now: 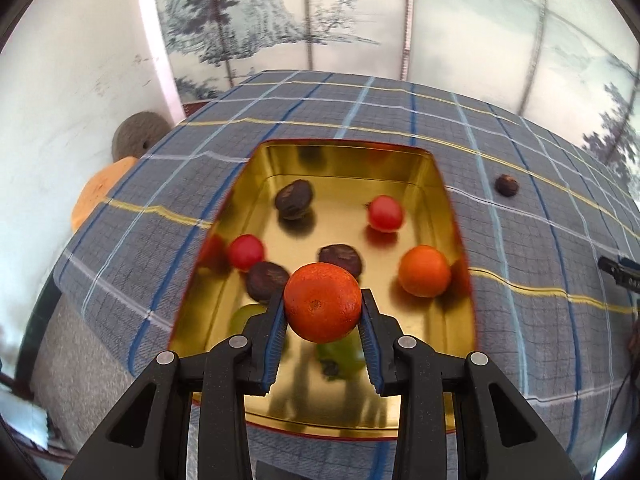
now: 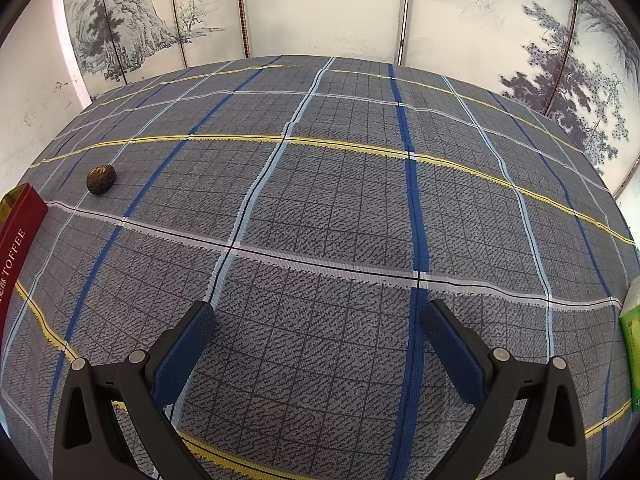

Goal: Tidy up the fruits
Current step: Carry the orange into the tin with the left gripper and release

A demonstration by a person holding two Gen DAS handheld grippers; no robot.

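I see bare tablecloth [image 2: 340, 208] ahead of right gripper [image 2: 320, 332]; lone dark fruit [image 2: 101, 179] near tin [image 2: 18, 220] at left edge.

Your left gripper [image 1: 322, 312] points forward and downward, its two black arms converging toward the middle of the view. Its blue-padded fingers [image 1: 276, 336] press in from either side on an orange [image 1: 322, 302], which you hold lifted between the tips. Your right gripper [image 2: 318, 344] also tilts downward, held above the surface and touching nothing. Its jaws stand spread wide, the blue pads [image 2: 182, 354] facing each other across a broad gap with nothing between them. Neither of your hands shows in either view.
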